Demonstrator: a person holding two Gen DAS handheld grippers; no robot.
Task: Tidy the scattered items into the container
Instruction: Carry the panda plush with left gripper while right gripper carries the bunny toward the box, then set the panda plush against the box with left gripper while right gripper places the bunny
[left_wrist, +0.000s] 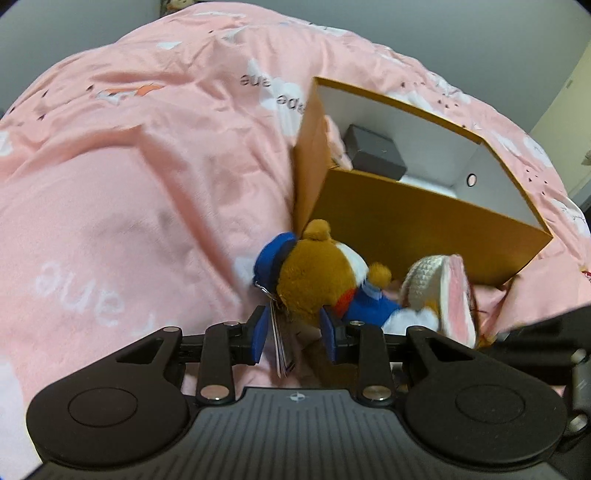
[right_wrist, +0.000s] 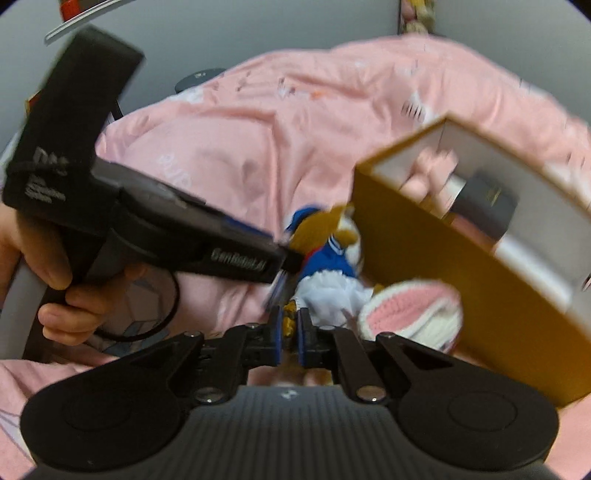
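Note:
A brown plush bear (left_wrist: 314, 280) in a blue cap and blue-and-white outfit lies on the pink bedcover against the box's near wall. My left gripper (left_wrist: 293, 338) is shut on the back of its head, beside its hang tag. In the right wrist view the bear (right_wrist: 325, 266) lies lengthwise, and my right gripper (right_wrist: 290, 332) is shut on a tan foot at its near end. The left gripper (right_wrist: 291, 254) comes in from the left, held by a hand. A mustard box (left_wrist: 424, 221) with a white inside stands open just beyond.
A pink-and-white knitted piece (left_wrist: 443, 295) lies beside the bear against the box (right_wrist: 461, 280). Inside the box are a dark grey case (left_wrist: 376, 151) and something pink (right_wrist: 432, 170). The wrinkled pink bedcover (left_wrist: 147, 184) spreads to the left. Grey walls stand behind.

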